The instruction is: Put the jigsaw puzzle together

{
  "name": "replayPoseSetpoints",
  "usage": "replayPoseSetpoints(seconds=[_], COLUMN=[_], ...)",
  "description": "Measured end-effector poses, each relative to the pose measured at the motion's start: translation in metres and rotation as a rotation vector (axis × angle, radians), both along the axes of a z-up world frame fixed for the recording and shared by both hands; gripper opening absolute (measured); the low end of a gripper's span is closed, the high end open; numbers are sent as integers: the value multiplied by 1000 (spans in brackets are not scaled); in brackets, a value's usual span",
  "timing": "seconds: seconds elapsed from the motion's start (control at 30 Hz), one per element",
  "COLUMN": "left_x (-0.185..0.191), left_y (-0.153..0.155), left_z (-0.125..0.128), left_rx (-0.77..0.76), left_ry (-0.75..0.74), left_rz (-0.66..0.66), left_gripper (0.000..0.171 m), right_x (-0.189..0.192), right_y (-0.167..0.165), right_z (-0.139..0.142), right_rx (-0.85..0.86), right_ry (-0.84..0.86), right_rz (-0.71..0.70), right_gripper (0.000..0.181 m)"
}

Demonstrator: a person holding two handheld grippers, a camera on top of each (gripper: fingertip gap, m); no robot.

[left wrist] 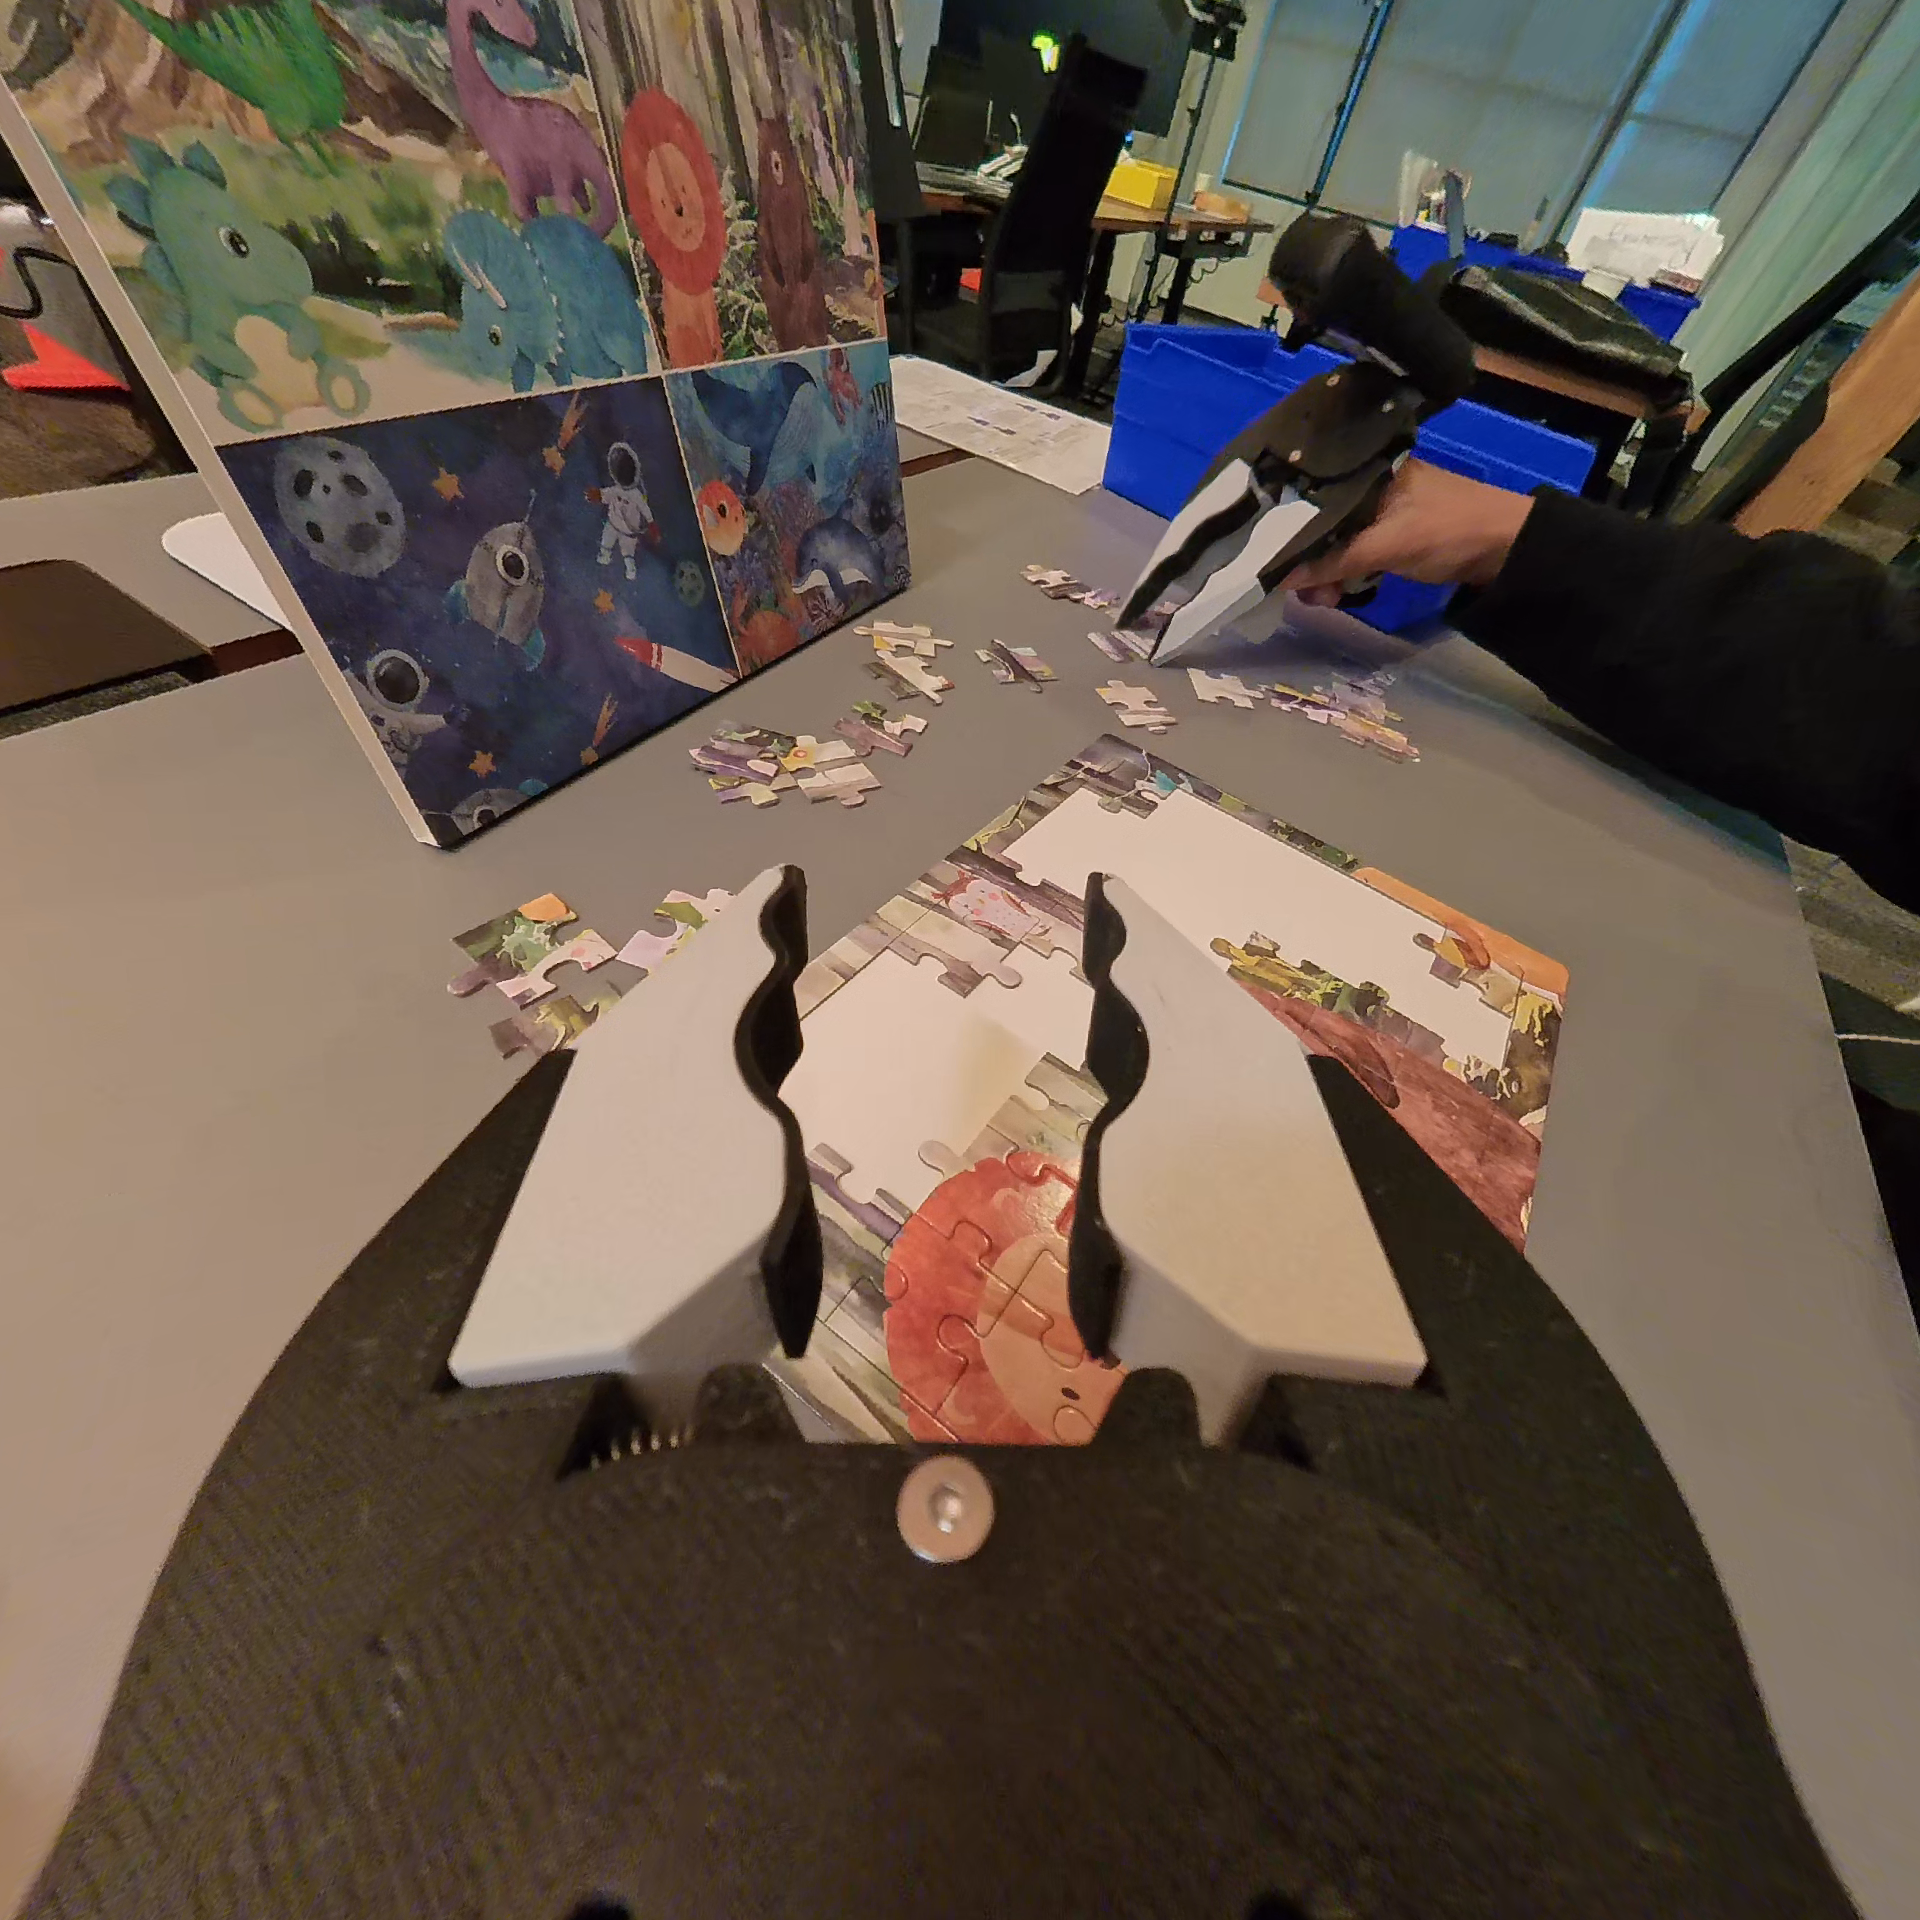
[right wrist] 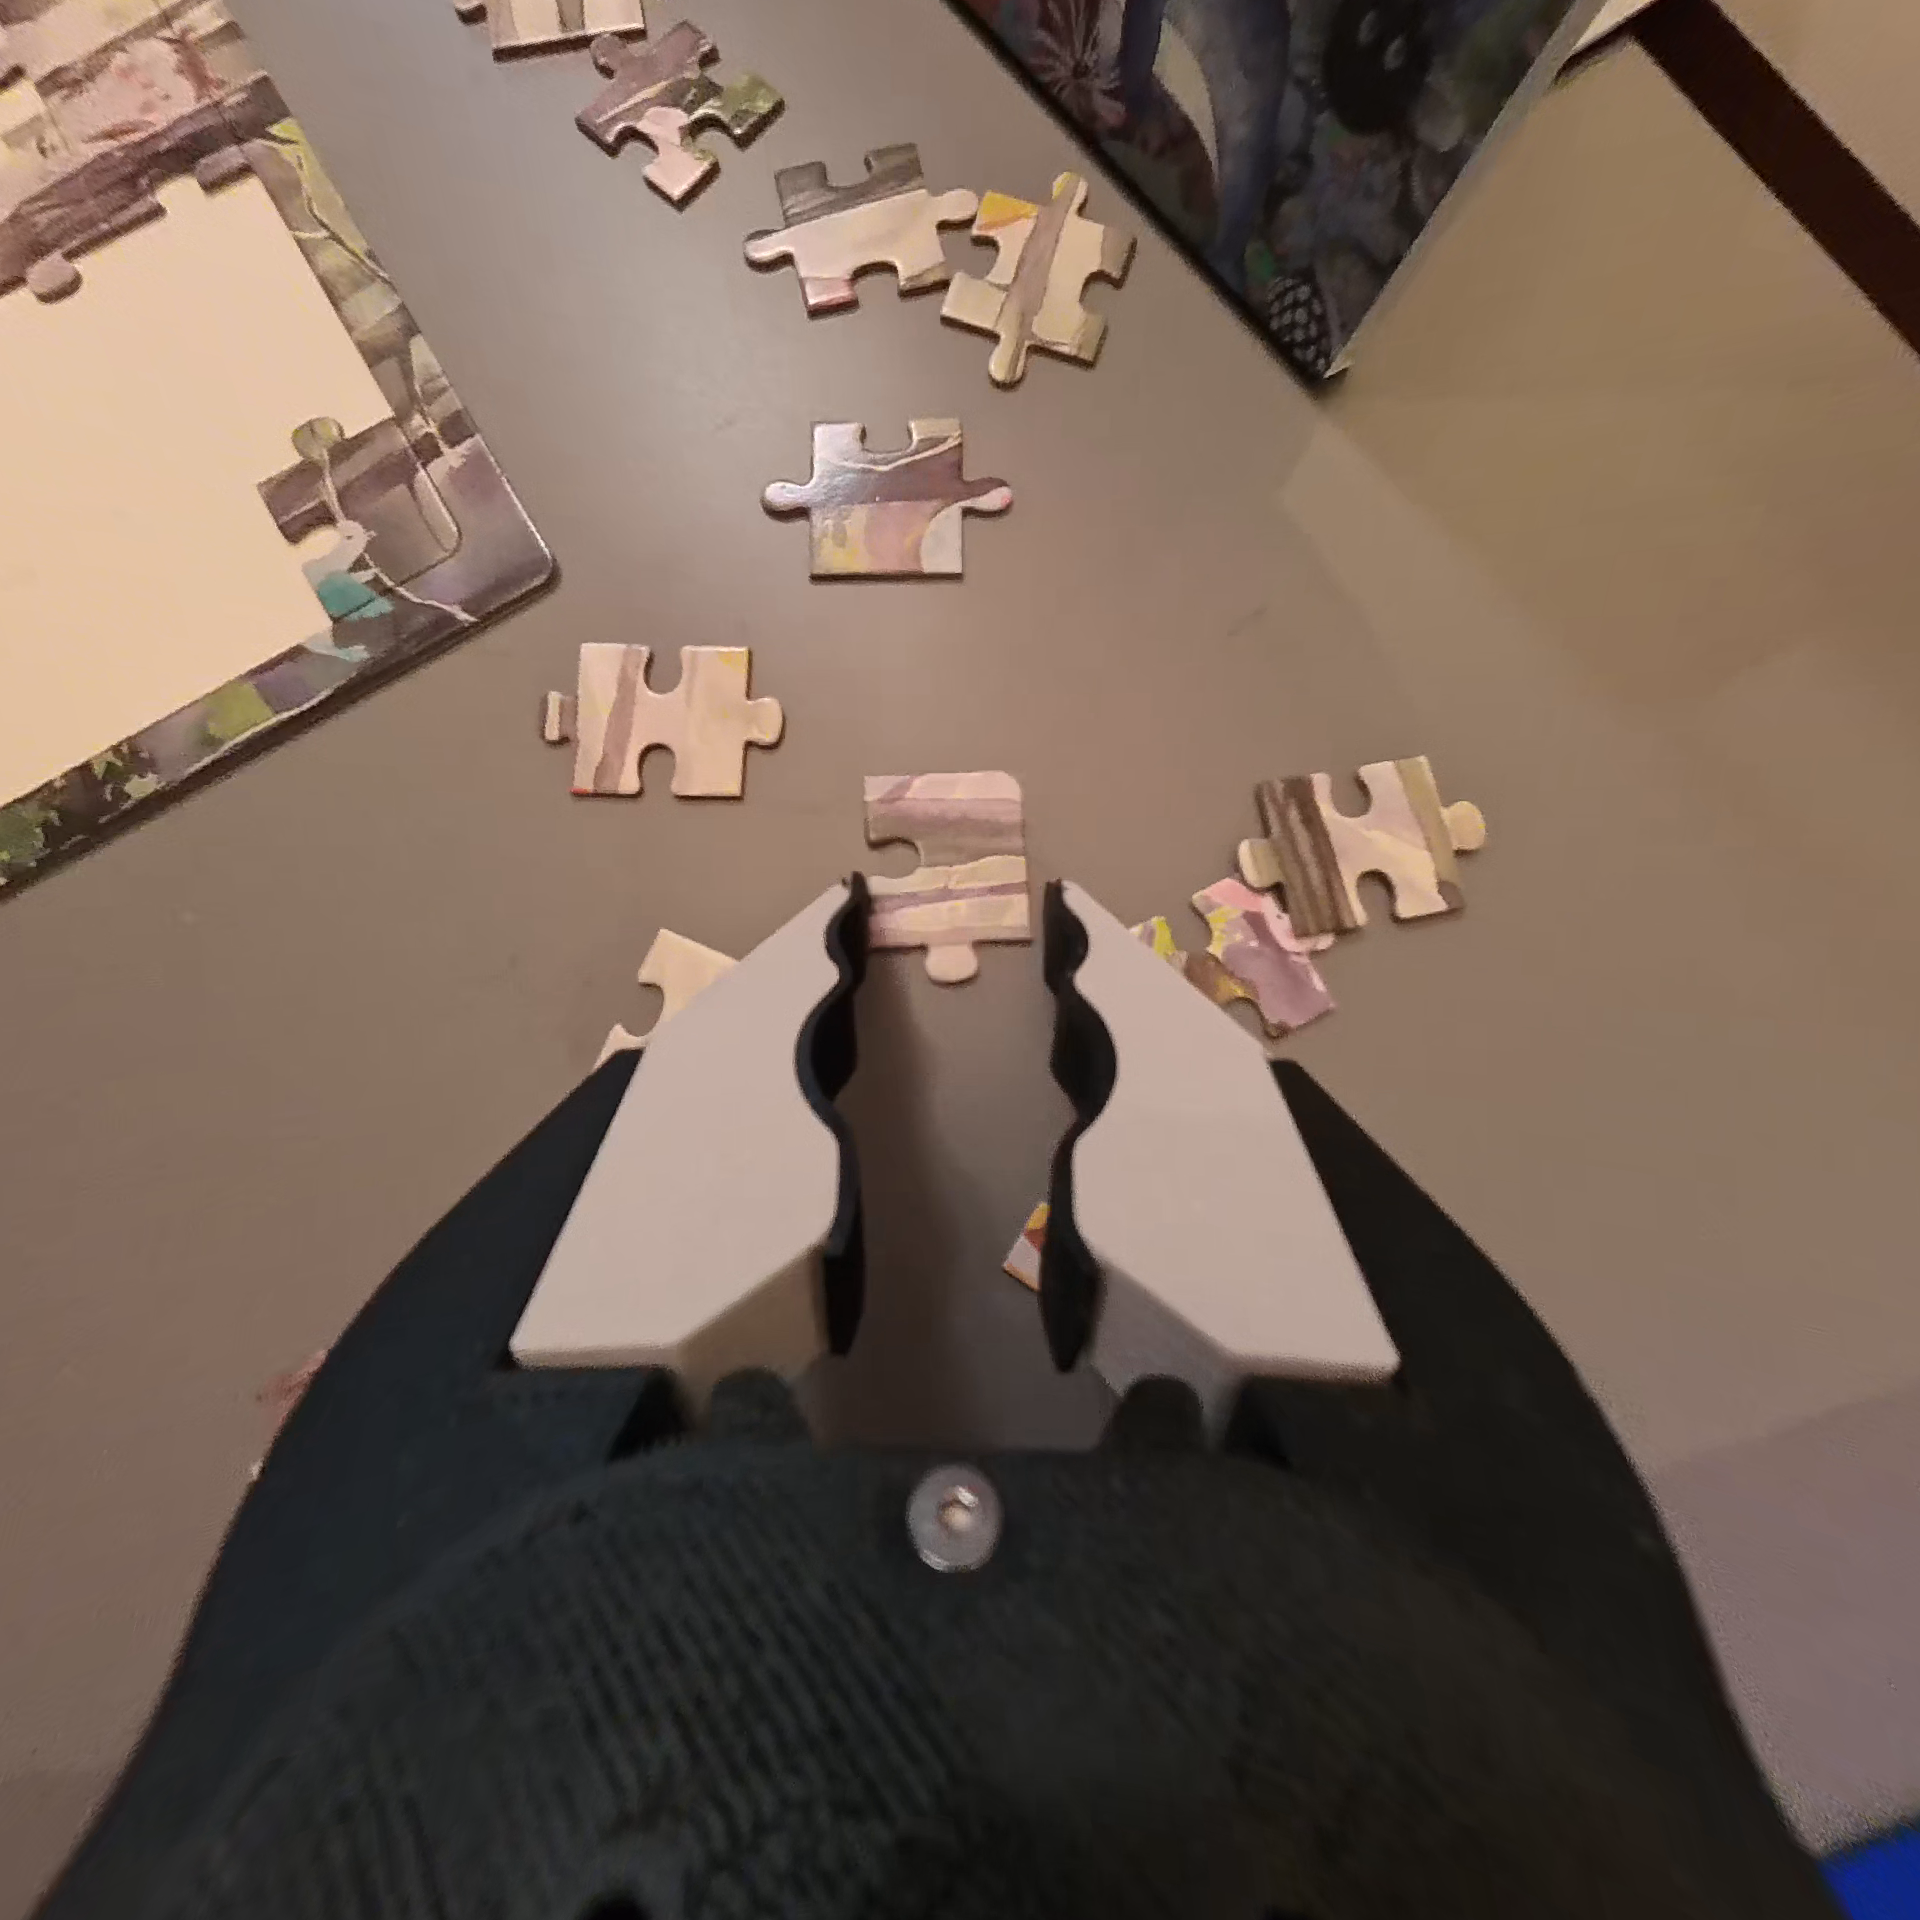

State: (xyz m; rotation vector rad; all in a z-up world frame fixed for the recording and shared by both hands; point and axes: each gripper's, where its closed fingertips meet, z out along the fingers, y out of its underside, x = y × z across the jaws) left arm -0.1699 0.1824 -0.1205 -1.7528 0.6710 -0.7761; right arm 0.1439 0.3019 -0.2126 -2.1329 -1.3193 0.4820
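Observation:
The puzzle board (left wrist: 1195,904) lies on the grey table, with its border, an orange lion (left wrist: 997,1278) and a brown patch in place and a bare white middle. My left gripper (left wrist: 943,888) is open and empty, held above the lion corner. My right gripper (right wrist: 953,891) is open, tips down at the table, one on each side of a pale lilac corner piece (right wrist: 951,831) that lies flat. It also shows in the left wrist view (left wrist: 1141,639), among loose pieces (left wrist: 904,665) beyond the board. The board's corner (right wrist: 499,582) lies to its left.
The puzzle box (left wrist: 499,540) stands tilted at the back left, and its corner (right wrist: 1299,156) is ahead of my right gripper. More loose pieces (left wrist: 540,956) lie left of the board. Blue bins (left wrist: 1247,416), a paper sheet (left wrist: 997,416) and a person's black sleeve (left wrist: 1714,665) are at the right. About 35 cm separates my left fingertips from my right.

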Motion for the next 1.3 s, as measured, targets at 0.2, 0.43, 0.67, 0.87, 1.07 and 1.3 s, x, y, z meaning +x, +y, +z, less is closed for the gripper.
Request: replayPoseSetpoints(seconds=[0.2,0.43,0.67,0.87,1.07,1.3], left_x=[0,0,0,0,2,-2], left_y=[0,0,0,1,-1,-3], left_z=[0,0,0,-1,-2,10], left_rx=[1,1,-3,-7,-5,32], left_ry=[-1,-3,-5,-3,7,-7], left_rz=[1,1,-1,0,-6,3], left_gripper=[52,52,52,52,52,52], right_x=[0,-7,-2,5,4,1], right_y=[-1,-3,8,13,17,15], right_z=[0,10,9,-2,-5,-4], right_rx=[0,55,71,-77,-210,-180], right_ry=[-6,45,-10,-140,-384,-424], right_rz=[3,26,-33,-93,-71,-67], right_gripper=[28,0,32,38,36,26])
